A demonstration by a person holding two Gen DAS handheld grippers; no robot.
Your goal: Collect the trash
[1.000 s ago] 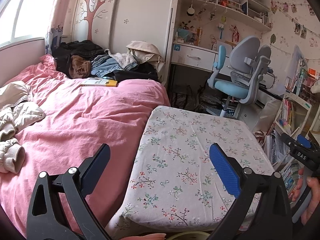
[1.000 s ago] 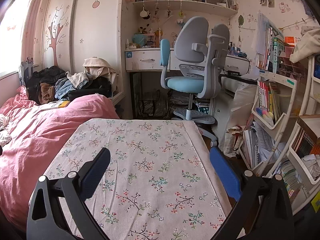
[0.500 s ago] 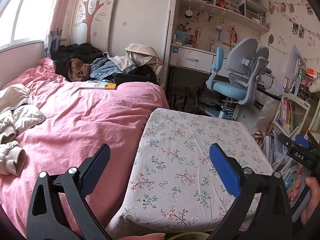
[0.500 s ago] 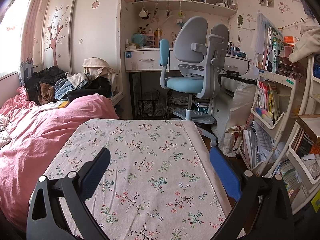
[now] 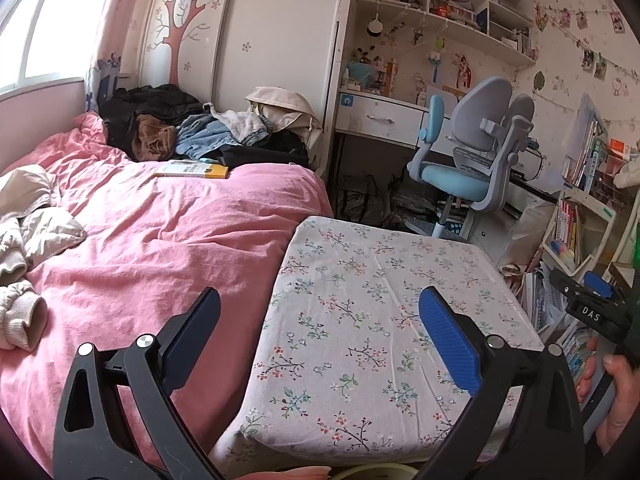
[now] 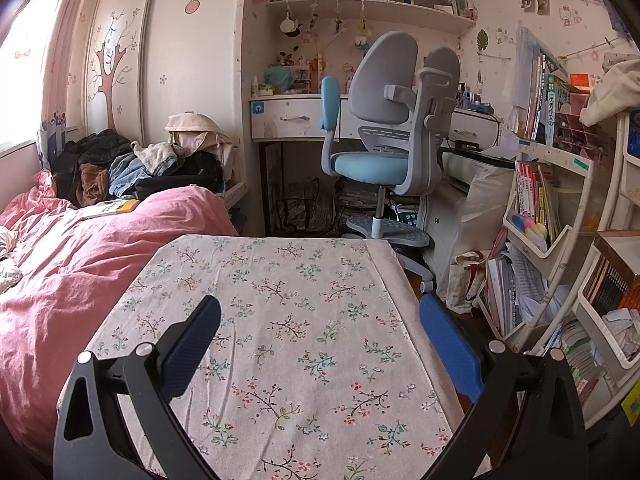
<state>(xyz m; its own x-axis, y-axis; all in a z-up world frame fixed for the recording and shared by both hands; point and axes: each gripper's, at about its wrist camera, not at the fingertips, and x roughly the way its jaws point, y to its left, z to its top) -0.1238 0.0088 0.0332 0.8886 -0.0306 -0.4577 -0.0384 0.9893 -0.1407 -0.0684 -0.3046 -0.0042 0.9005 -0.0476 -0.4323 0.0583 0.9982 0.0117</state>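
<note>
My left gripper is open and empty, held above the near left part of a table with a floral cloth. My right gripper is open and empty above the near part of the same table. The right gripper and the hand holding it also show at the right edge of the left wrist view. No trash shows on the cloth in either view. A pale rim peeks out at the bottom edge under the table's near side; I cannot tell what it is.
A bed with a pink cover lies left of the table, with a yellow book, a clothes pile and pale garments. A blue-grey desk chair and desk stand beyond. Crowded bookshelves stand right.
The left wrist view has tilted slightly, so the room sits a little lower in frame. The right gripper has barely moved. Both grippers stay open.
</note>
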